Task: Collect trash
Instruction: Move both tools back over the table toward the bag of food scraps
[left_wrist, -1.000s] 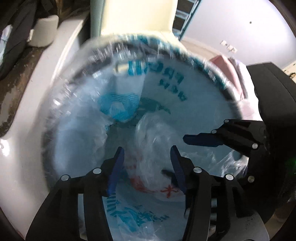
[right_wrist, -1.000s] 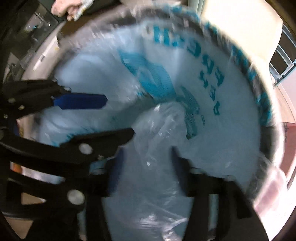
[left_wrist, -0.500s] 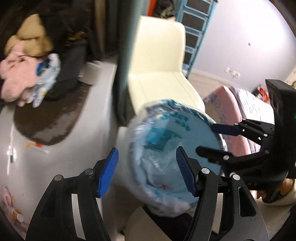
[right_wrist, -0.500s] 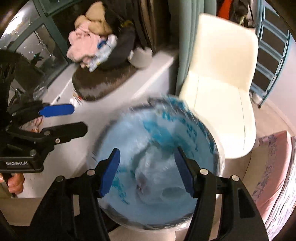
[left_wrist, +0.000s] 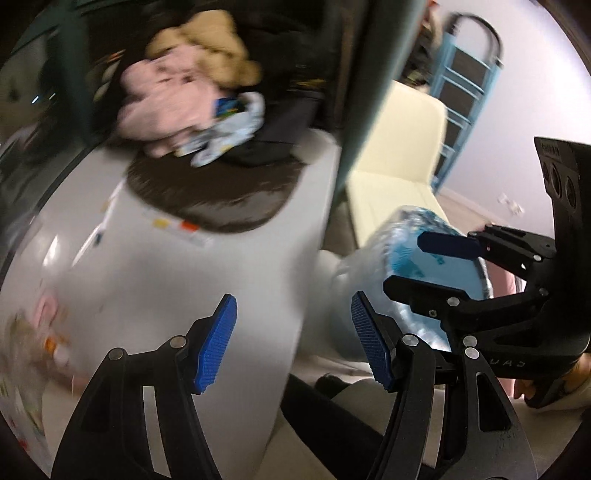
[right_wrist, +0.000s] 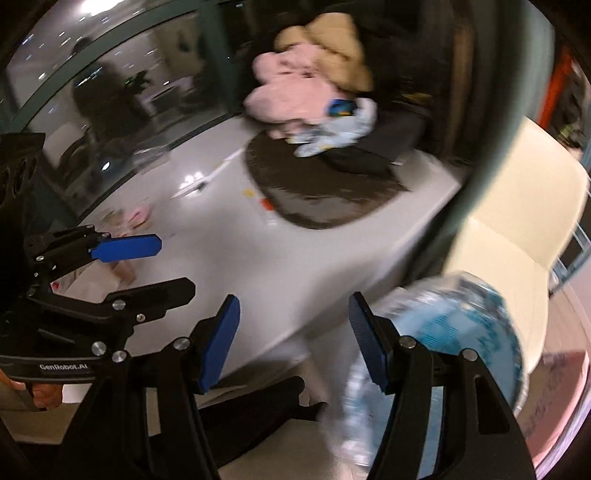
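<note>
My left gripper (left_wrist: 291, 343) is open with nothing between its blue pads, and it hangs over the white ledge (left_wrist: 184, 277). My right gripper (right_wrist: 293, 343) is also open and holds nothing. Each shows in the other's view: the right gripper (left_wrist: 404, 264) in front of the bin, the left gripper (right_wrist: 175, 267) over the ledge. The trash bin (left_wrist: 369, 266) with its blue printed liner stands at the lower right, beside the ledge, and appears as the bin (right_wrist: 454, 325) past my right finger. Small blurred scraps (right_wrist: 136, 214) lie on the ledge's left part; more scraps (left_wrist: 48, 321) are smeared by motion.
A dark brown mat (right_wrist: 321, 192) lies on the ledge under a pile of pink and beige clothes (right_wrist: 288, 92). A cream chair (right_wrist: 517, 221) stands behind the bin, and a blue ladder (left_wrist: 469, 74) leans on the wall. A window (right_wrist: 110, 92) borders the ledge. A dark-clad leg (left_wrist: 325, 398) is below.
Both grippers rose out of the lined bin, leaving crumpled clear plastic inside. They swung left over the white ledge. The bin now sits at the lower right.
</note>
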